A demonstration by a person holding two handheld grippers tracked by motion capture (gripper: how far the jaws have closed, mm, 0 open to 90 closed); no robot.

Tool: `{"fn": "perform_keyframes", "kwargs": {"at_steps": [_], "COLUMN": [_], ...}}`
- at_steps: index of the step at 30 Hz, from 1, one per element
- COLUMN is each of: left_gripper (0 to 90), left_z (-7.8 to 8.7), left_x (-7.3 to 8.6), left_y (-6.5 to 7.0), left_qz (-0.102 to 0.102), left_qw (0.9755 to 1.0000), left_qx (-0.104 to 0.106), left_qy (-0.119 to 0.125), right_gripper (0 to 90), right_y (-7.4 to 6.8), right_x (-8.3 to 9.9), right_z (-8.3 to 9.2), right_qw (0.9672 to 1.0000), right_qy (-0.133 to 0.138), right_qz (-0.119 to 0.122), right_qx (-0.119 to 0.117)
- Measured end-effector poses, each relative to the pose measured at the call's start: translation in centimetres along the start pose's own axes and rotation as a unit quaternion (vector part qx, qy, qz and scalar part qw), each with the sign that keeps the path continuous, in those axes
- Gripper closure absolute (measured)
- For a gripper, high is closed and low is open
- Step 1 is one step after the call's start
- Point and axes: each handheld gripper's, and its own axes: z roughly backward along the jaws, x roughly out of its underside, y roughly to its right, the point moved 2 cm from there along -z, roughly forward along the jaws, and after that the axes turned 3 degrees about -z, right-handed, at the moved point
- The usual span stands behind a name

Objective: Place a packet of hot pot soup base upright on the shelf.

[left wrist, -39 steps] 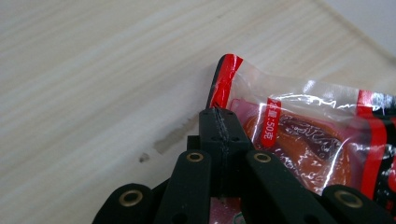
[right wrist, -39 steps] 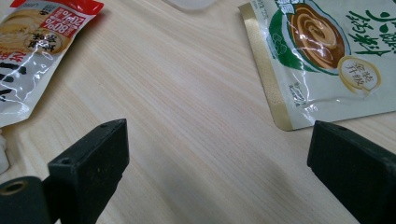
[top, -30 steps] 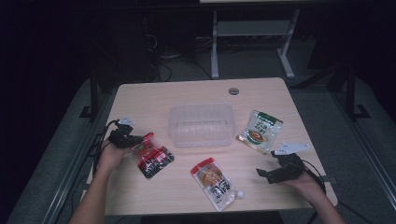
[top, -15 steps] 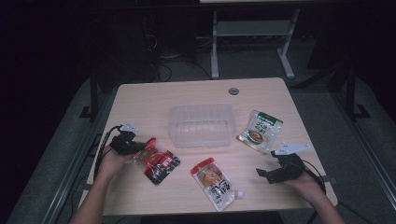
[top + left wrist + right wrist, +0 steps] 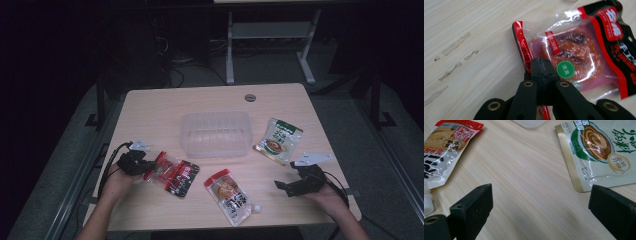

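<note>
At lower left, the left gripper was clamped on the edge of the red snack packet; at lower right, the right gripper rested with jaws spread. Mid-frame lay a spouted pouch, then a green sachet and a clear tub on the table.

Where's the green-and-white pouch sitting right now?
The green-and-white pouch lies flat on the table's right half in the high view, just right of the clear plastic container and beyond the open right gripper, untouched.
</note>
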Motion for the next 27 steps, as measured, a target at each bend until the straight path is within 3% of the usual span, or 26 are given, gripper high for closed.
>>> {"fn": "perform_keyframes", "kwargs": {"at_steps": [5,11,15,19,27], "left_gripper": [89.9,90.0,90.0,90.0,90.0], "left_z": [0.3,-1.1,-2.2,-2.6,-1.7], "left_x": [-1.9,-3.7,-4.4,-4.2,-2.6], "left_y": [-0.5,-0.6,-0.4,-0.3,0.2], "left_qz": [-0.011,-0.022,-0.036,-0.033,-0.024], "left_qw": [0.9995,0.9994,0.9993,0.9995,0.9996], "left_qx": [-0.006,-0.004,-0.002,0.001,0.014], "left_qy": [0.027,0.027,0.012,0.004,-0.005], "right_gripper": [5.2,5.2,5.2,5.2,5.2], "right_y": [0.0,0.0,0.2,0.2,0.1], "right_x": [0.0,0.0,0.1,0.2,0.2], "right_z": [-0.1,-0.2,-0.1,0.0,0.1], "right_qw": [1.0000,1.0000,1.0000,1.0000,1.0000], "right_qy": [-0.002,-0.003,-0.003,-0.001,-0.001], "right_qz": [0.000,-0.002,-0.001,-0.003,-0.006], "right_qx": [0.000,0.000,0.002,0.002,0.003]}}
